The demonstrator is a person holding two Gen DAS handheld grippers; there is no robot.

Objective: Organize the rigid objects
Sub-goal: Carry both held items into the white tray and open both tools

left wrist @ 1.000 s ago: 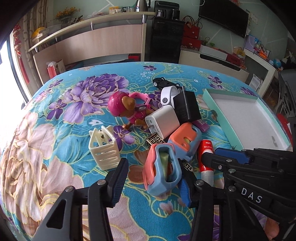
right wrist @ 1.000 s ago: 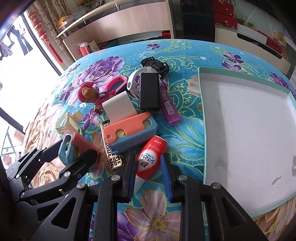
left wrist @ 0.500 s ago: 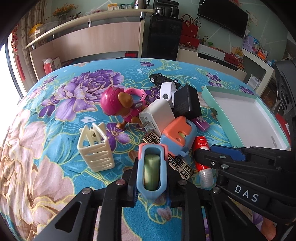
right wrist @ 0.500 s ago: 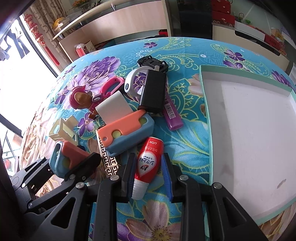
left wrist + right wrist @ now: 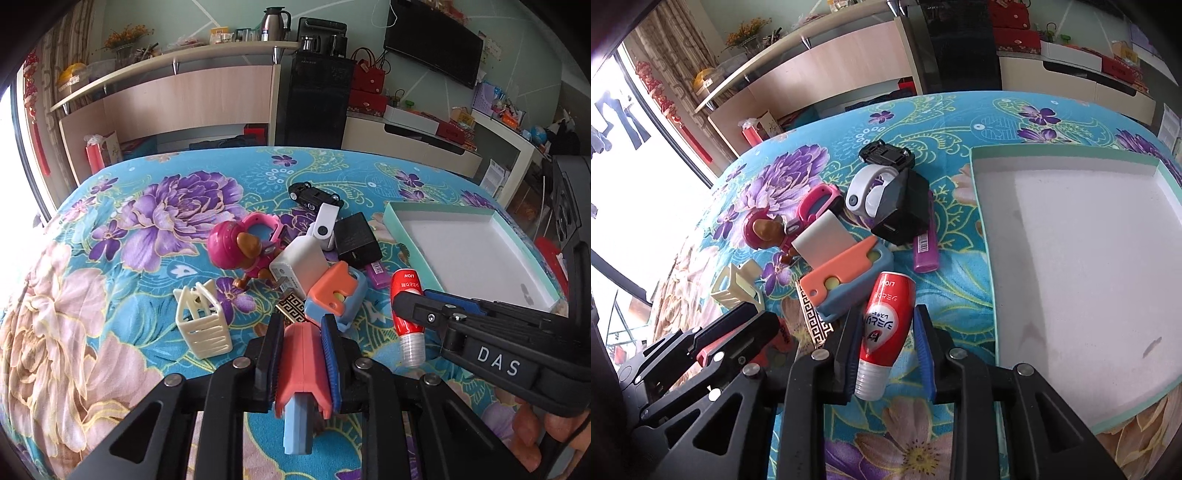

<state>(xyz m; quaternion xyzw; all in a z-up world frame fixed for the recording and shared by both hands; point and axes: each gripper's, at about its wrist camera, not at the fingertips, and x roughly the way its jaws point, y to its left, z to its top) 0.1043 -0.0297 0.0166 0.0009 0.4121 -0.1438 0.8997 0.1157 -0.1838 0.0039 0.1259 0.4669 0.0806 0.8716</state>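
Observation:
My left gripper (image 5: 301, 338) is shut on an orange-and-blue plastic toy (image 5: 300, 373) and holds it above the flowered cloth. My right gripper (image 5: 886, 332) is shut on a red LION tube (image 5: 884, 325), which also shows in the left wrist view (image 5: 405, 306). A pile lies ahead: a second orange-and-blue toy (image 5: 846, 278), a white charger (image 5: 823, 240), a black adapter (image 5: 905, 210), a white wristband (image 5: 866, 190), a purple lighter (image 5: 923, 251), a pink dog figure (image 5: 240, 251), a black toy car (image 5: 312, 194) and a cream basket (image 5: 203, 325). A teal-rimmed white tray (image 5: 982, 236) lies to the right.
A patterned black-and-gold strip (image 5: 812, 317) lies under the pile. The table's far edge curves behind the toy car, with a wooden shelf unit (image 5: 184, 99) and a black cabinet (image 5: 314, 99) beyond. The tray floor holds nothing.
My left gripper closed on the orange-and-blue toy and lifted it up and back, tilting it. My right gripper tightened on the red tube and raised it slightly.

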